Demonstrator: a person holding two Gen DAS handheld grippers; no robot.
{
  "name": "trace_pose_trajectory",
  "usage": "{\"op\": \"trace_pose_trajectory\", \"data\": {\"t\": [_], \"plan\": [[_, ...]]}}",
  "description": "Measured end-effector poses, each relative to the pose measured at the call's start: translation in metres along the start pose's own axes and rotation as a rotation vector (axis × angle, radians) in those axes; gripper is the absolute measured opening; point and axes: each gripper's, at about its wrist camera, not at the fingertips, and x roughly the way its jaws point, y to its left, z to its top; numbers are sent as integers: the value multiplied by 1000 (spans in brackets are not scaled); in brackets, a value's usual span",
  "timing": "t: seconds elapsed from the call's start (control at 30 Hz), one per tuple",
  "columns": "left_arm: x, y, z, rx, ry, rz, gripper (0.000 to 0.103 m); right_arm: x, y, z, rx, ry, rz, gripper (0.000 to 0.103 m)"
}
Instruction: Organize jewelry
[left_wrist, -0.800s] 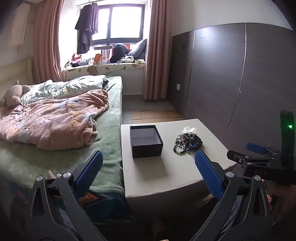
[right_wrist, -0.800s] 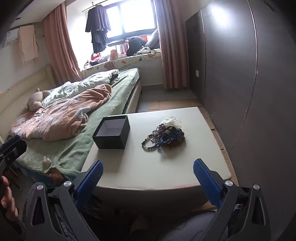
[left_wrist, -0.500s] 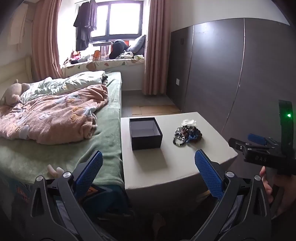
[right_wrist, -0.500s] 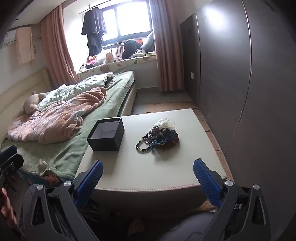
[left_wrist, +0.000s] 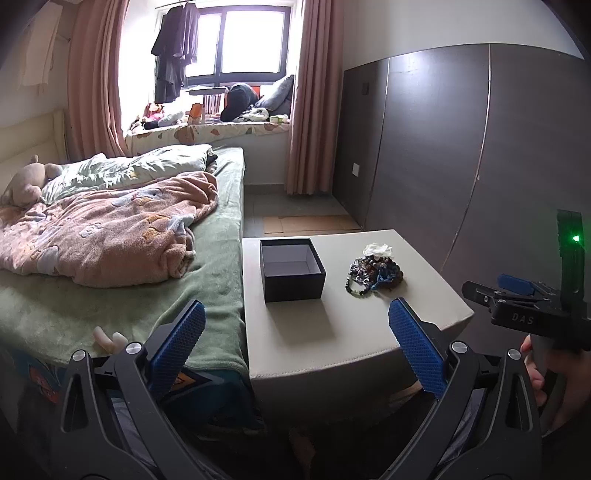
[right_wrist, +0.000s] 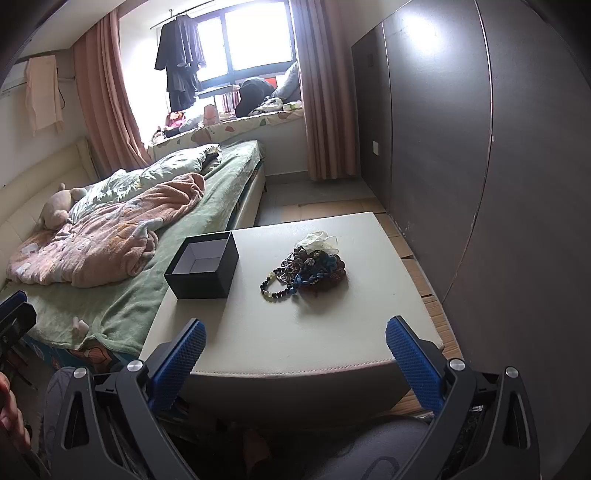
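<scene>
A heap of beaded jewelry (left_wrist: 373, 275) (right_wrist: 306, 271) lies on a low cream table (left_wrist: 332, 332) (right_wrist: 295, 332), right of an open black box (left_wrist: 291, 268) (right_wrist: 203, 267) that looks empty. A white crumpled scrap (right_wrist: 318, 240) sits just behind the heap. My left gripper (left_wrist: 295, 341) stands open with nothing between its blue pads, held short of the table's near edge. My right gripper (right_wrist: 295, 349) is open too, also short of the near edge and in line with the heap. In the left wrist view the right gripper (left_wrist: 517, 299) shows from the side at the right edge.
A bed (left_wrist: 110, 258) with a pink blanket (right_wrist: 110, 236) butts against the table's left side. Dark wardrobe panels (right_wrist: 480, 166) run along the right. Cardboard sheets (left_wrist: 310, 223) lie on the floor beyond the table. A person's knee (right_wrist: 369, 443) shows below the right gripper.
Both views have shifted a little: the table, box and jewelry sit slightly lower and nearer in the right wrist view. Both grippers stay open and nothing on the table has moved.
</scene>
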Motion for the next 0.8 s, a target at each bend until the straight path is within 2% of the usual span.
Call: {"op": "trace_pose_trajectory", "data": {"t": [0.47,0.8], "plan": [[7,0,-5,-18,-16,-19,99,-8,-4,1,-5,-10,-27,96],[2,3,-5,-27,-35,-1,99,-13,-1,1,-18,-11,-22,96]]}}
